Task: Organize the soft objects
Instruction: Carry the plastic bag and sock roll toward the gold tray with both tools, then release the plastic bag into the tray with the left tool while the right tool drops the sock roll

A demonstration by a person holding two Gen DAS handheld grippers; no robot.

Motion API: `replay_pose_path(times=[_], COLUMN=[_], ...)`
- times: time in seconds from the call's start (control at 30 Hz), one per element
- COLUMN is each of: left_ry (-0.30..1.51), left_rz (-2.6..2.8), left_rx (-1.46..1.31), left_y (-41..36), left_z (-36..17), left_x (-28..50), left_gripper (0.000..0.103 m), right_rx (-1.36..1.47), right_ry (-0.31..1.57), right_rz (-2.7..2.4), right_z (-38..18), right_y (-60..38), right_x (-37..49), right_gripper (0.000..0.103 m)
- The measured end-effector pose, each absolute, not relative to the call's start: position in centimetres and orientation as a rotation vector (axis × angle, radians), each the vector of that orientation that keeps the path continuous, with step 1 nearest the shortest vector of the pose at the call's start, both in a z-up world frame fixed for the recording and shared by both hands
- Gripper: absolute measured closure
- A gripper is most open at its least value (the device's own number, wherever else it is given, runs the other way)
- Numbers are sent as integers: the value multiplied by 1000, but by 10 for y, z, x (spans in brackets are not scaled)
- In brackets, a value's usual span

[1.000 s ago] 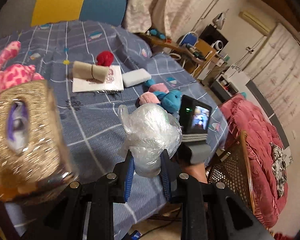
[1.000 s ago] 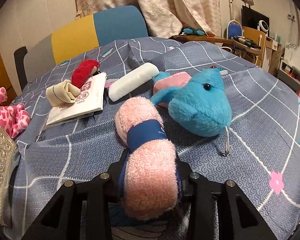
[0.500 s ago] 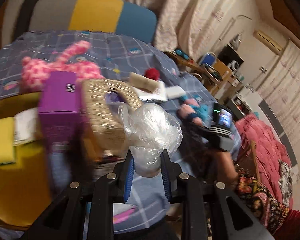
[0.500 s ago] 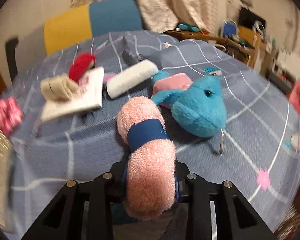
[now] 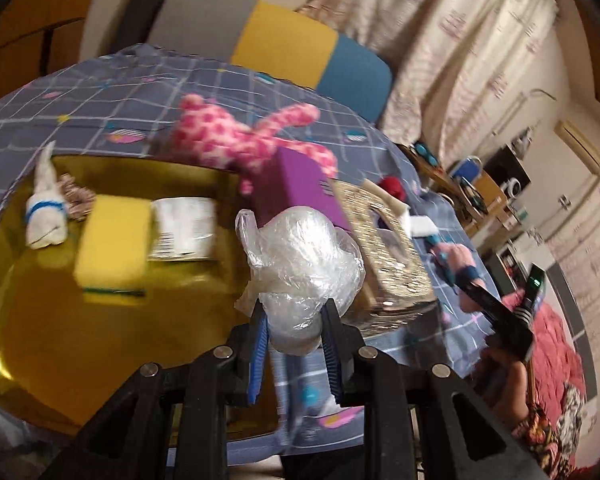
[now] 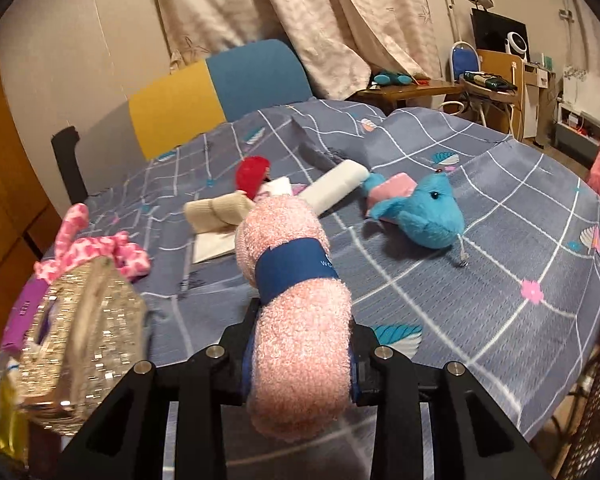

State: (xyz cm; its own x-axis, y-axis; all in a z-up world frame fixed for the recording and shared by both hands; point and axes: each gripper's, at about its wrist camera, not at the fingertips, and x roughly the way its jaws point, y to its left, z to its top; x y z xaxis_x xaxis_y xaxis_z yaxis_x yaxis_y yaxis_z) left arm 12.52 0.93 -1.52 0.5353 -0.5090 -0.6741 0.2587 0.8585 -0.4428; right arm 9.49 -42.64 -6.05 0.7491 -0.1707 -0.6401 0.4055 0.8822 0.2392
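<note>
I note the crumpled plastic bag [image 5: 300, 256] clamped in my left gripper [image 5: 294, 344], above the yellow tray's [image 5: 40, 320] right edge. My right gripper [image 6: 300, 364] grips the pink rolled towel [image 6: 296, 308] over the bed's [image 6: 500, 280] near edge.

1. A crumpled clear plastic bag [image 5: 304, 264], bunched into a ball, held off the surface above the near edge of the yellow tray.
2. A rolled pink fluffy towel [image 6: 296, 304] with a dark blue band around its middle, lifted clear of the cloth.
3. A blue plush toy [image 6: 428, 216] lying on the grey checked cloth.
4. A pink spotted plush [image 5: 244, 140] sprawled behind the tray.
5. A yellow sponge [image 5: 112, 236] lying flat in the tray.
</note>
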Motion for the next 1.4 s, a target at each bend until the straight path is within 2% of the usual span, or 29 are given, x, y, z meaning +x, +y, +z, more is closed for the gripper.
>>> replay_pose_path(times=[0.47, 0.8, 0.87, 0.97, 1.03, 1.4], left_ry=[923, 956, 976, 972, 950, 824], left_rz=[-228, -73, -46, -33, -38, 14], left_rx=[-397, -398, -375, -403, -434, -563], left_y=[112, 162, 165, 170, 173, 202], left_z=[-48, -76, -79, -78, -75, -56], left_x=[134, 157, 162, 159, 153, 118], left_gripper=[78, 77, 69, 57, 54, 54], right_rx=[487, 424, 404, 366, 350, 280], right_ry=[525, 482, 482, 499, 525, 796], right_rz=[-141, 181, 235, 299, 339, 505], right_z=[-9, 30, 33, 32, 28, -30], right_y=[-348, -233, -212, -183, -167, -94], right_x=[56, 71, 74, 78, 81, 115], right_gripper=[68, 68, 68, 68, 68, 68])
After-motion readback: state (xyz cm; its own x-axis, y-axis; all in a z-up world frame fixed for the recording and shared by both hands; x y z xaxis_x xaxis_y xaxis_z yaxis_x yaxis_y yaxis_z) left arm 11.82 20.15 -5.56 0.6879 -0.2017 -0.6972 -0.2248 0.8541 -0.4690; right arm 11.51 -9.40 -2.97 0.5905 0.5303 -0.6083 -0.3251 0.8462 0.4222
